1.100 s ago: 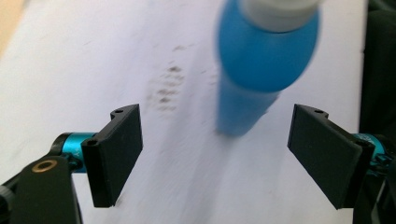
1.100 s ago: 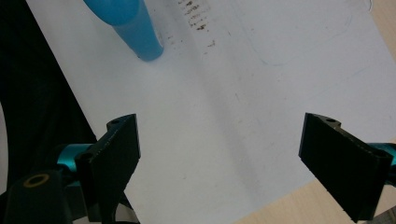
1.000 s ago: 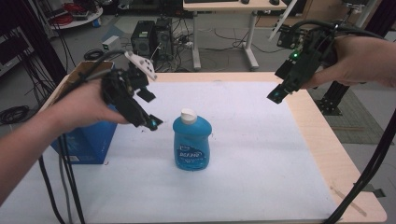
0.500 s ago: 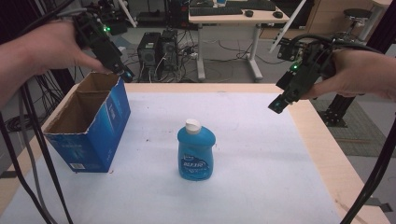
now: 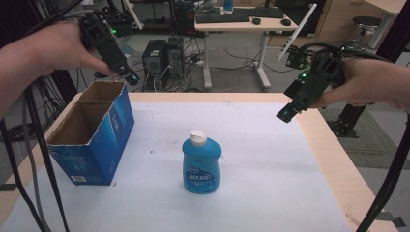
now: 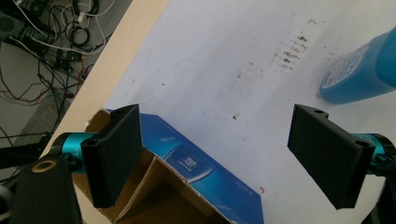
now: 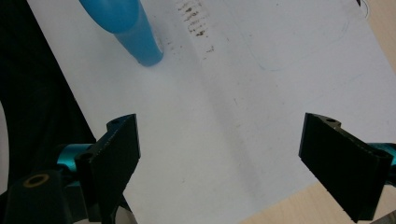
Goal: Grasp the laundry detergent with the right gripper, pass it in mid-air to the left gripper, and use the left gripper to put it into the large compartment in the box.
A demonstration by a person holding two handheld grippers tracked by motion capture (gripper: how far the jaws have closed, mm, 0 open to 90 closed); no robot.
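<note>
My left tool (image 5: 129, 77) hangs released over the far end of the open blue carton (image 5: 92, 137), its jaws wide apart and empty in the left gripper view. My right tool (image 5: 286, 113) is likewise released and empty, held above the counter (image 5: 333, 164) near its right edge. The blue bottle (image 5: 201, 163) stands upright with its white cap on, mid-counter, apart from the carton and from both tools. Judgement: nothing is grasped; picking up the bottle and putting it into the carton both appear outstanding.

The blue bottle (image 7: 122, 28) and the cardboard box (image 6: 187, 186) are cut off by frame edges.
</note>
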